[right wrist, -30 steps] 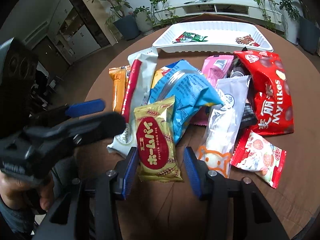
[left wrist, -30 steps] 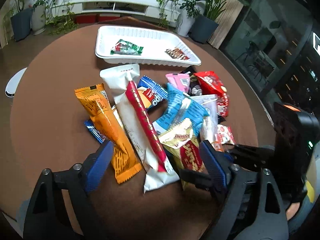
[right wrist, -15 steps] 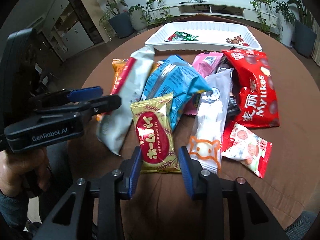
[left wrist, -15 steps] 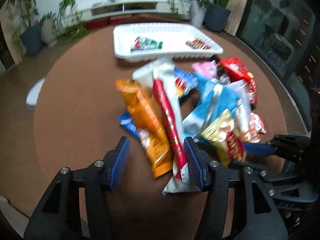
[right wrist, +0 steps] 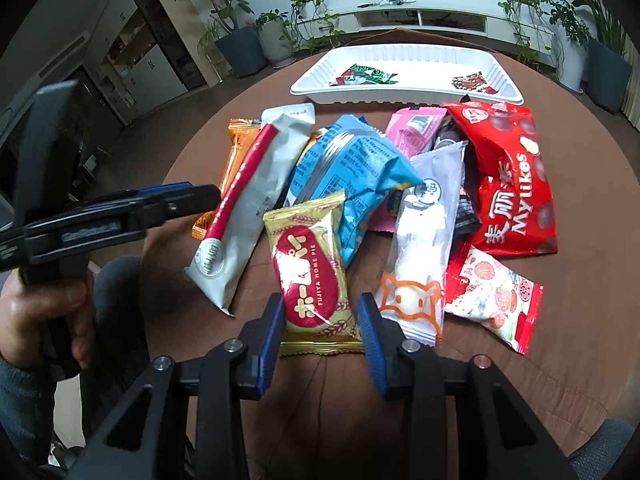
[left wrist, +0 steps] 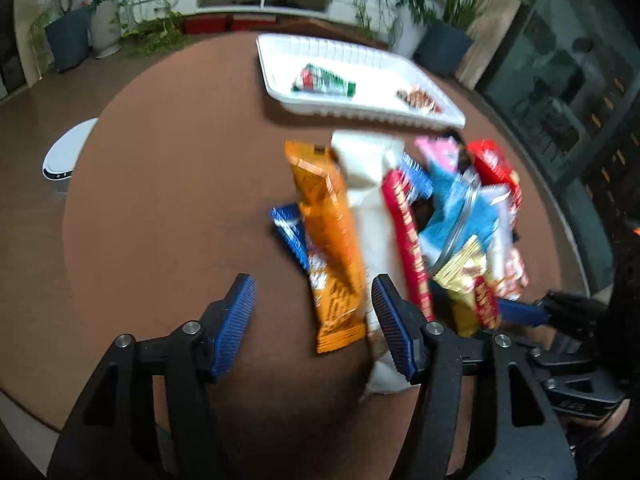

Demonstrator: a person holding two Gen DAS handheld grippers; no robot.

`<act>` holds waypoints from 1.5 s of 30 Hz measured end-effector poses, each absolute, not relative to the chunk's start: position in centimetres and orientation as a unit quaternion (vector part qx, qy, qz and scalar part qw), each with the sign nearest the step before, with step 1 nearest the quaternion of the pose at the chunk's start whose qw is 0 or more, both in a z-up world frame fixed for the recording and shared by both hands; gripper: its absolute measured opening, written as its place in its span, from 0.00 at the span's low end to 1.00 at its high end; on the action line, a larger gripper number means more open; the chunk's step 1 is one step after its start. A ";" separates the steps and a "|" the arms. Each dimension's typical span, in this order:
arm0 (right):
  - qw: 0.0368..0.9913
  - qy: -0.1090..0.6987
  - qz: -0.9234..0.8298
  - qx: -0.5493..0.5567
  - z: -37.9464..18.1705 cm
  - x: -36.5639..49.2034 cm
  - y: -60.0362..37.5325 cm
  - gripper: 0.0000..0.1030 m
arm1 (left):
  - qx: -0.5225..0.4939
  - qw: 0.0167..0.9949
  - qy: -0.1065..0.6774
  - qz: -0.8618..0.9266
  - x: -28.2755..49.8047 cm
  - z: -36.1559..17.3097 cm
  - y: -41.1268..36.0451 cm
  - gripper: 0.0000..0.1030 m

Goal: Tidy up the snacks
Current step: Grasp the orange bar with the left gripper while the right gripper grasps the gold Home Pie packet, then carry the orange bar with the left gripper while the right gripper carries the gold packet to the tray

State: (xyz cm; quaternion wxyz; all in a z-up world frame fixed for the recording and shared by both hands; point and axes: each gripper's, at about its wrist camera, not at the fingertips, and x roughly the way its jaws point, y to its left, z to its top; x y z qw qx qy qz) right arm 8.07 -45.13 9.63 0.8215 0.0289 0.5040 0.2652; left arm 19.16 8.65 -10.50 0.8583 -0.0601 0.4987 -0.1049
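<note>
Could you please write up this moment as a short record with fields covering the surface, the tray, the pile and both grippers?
surface: round brown table
tray: white tray at the far side, holding a green wrapper and a dark wrapper
pile: loose snack packets between tray and grippers
left gripper: jaws opening, foot of the orange packet between them, pads not touching it
right gripper: gold pie packet between the pads, contact unclear

We see our left hand-held gripper (left wrist: 312, 320) opening over the brown worktop (left wrist: 168, 216). An orange snack bag (left wrist: 332, 248) lies between its blue pads (left wrist: 236, 320), touching neither. A white tray (left wrist: 360, 60) sits behind.
</note>
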 end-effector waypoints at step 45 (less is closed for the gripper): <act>0.823 0.494 0.275 0.049 10.4 7.6 -44.8 0.30 | -0.001 0.860 0.490 -0.146 18.1 -11.5 7.4 0.23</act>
